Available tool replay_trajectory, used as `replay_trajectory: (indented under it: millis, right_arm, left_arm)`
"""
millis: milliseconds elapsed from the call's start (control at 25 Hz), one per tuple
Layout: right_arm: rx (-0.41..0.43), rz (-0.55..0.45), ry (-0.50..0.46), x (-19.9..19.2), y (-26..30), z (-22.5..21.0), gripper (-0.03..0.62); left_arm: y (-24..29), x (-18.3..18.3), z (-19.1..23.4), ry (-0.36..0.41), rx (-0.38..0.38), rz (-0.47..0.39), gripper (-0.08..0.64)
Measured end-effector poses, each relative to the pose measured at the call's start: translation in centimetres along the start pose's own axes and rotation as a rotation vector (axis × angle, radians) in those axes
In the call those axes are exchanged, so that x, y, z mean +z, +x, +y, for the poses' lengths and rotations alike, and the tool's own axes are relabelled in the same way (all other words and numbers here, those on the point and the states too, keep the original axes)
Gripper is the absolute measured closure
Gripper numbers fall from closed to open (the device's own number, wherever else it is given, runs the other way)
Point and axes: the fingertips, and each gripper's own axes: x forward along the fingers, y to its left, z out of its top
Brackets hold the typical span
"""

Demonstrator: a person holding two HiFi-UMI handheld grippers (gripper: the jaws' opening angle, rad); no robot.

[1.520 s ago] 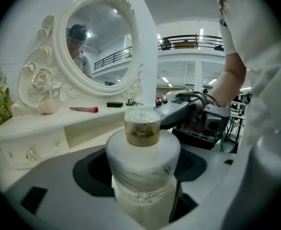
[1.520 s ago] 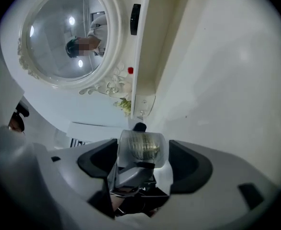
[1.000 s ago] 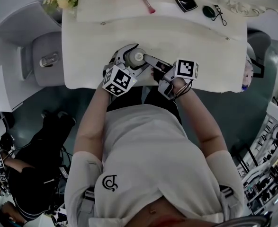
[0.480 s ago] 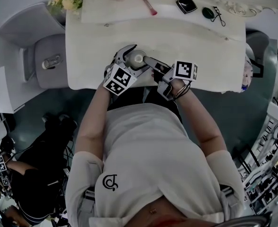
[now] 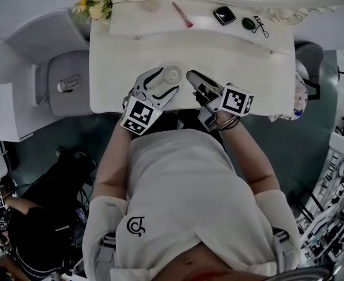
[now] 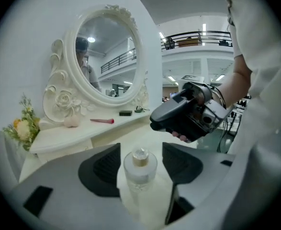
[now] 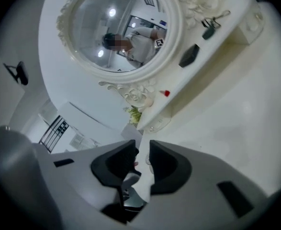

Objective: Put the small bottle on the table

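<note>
Bottle (image 5: 172, 73) stands upright on the desk (image 5: 242, 63), near the front edge. Long axis vertical, gold-collared cap pointing straight up.

My left tongs (image 5: 167, 79) are spread wide, one jaw on each side of the bottle. The left gripper view shows clear gaps on both sides, so there's no grip on it.

My right tongs (image 5: 192, 76) sit just to the right of the bottle, not touching it, tip pointing toward the mirror. Jaws are drawn in to a slim gap, nothing held.
</note>
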Motion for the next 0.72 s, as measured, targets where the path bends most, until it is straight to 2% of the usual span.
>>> replay_trajectory:
  millis: [80,120,280,560,720]
  right_arm:
    - [-0.005,-0.041,-0.128,1.0,-0.8,1.3,0.526]
    - [-0.011,-0.059,-0.182,1.4,-1.2,2.0,0.546]
    - [-0.035,-0.138,-0.342,2.7,-2.6,4.5,0.583]
    - [-0.031,-0.266,-0.601,5.2,-4.7,8.7,0.584]
    - [-0.046,-0.372,-0.795,6.6,-6.2,10.5,0.584]
  left_arm:
    - [-1.4,1.7,0.5,-0.003,0.067,-0.055,0.379]
    - [-2.0,2.6,0.8,-0.003,0.1,-0.082,0.424]
    - [-4.2,5.9,1.9,0.002,0.209,-0.144,0.543]
    - [-8.1,11.0,3.5,0.007,0.311,-0.225,0.548]
    - [-10.3,13.2,4.4,0.018,0.373,-0.249,0.546]
